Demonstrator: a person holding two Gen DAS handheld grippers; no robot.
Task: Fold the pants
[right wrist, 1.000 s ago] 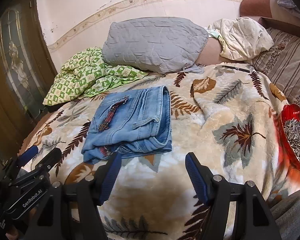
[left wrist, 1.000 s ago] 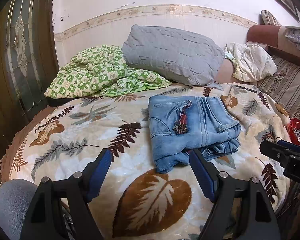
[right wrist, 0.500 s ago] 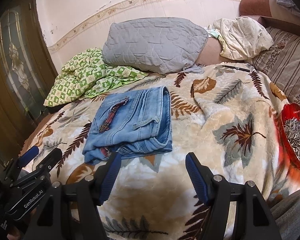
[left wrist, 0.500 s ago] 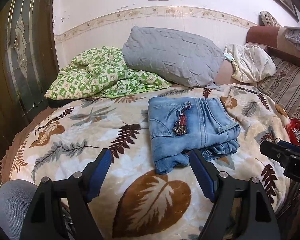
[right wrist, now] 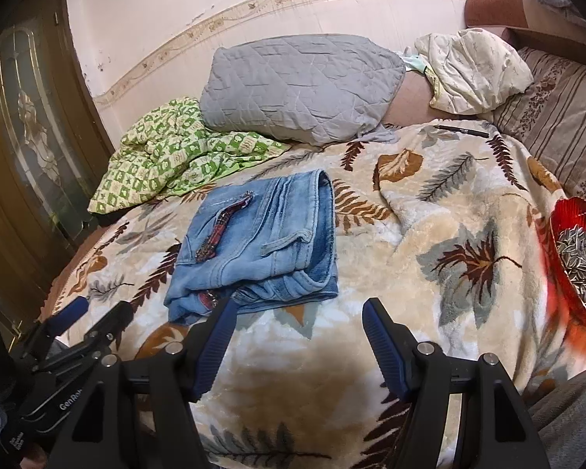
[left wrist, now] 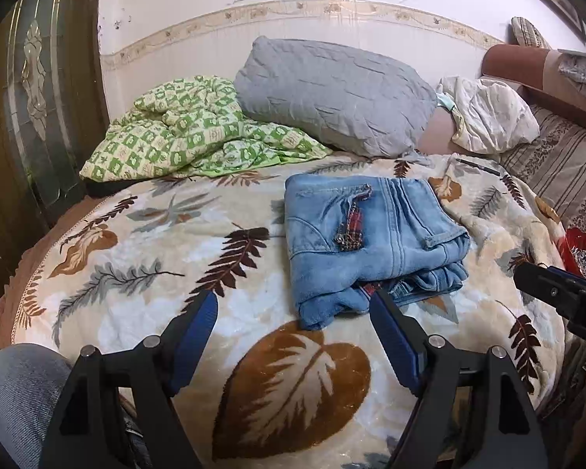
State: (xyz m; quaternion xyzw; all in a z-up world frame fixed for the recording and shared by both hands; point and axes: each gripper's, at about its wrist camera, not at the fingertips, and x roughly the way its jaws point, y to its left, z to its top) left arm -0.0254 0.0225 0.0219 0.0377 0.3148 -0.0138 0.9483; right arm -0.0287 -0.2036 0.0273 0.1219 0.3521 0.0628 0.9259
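Light blue jeans (left wrist: 367, 234) lie folded into a compact stack on a leaf-print blanket (left wrist: 144, 258); they also show in the right wrist view (right wrist: 261, 250). A red plaid strip runs along the fly. My left gripper (left wrist: 293, 305) is open and empty, just in front of the stack's near edge. My right gripper (right wrist: 299, 312) is open and empty, near the stack's near right corner. Each gripper shows in the other's view, the right gripper (left wrist: 558, 293) and the left gripper (right wrist: 93, 312).
A grey pillow (left wrist: 332, 93), a green checked quilt (left wrist: 183, 133) and a cream bundle (left wrist: 488, 117) lie at the back. A red bowl of sunflower seeds (right wrist: 578, 258) sits at the right edge. A pen (right wrist: 463, 131) lies on the blanket.
Both grippers have drawn back very slightly; the jeans lie still.
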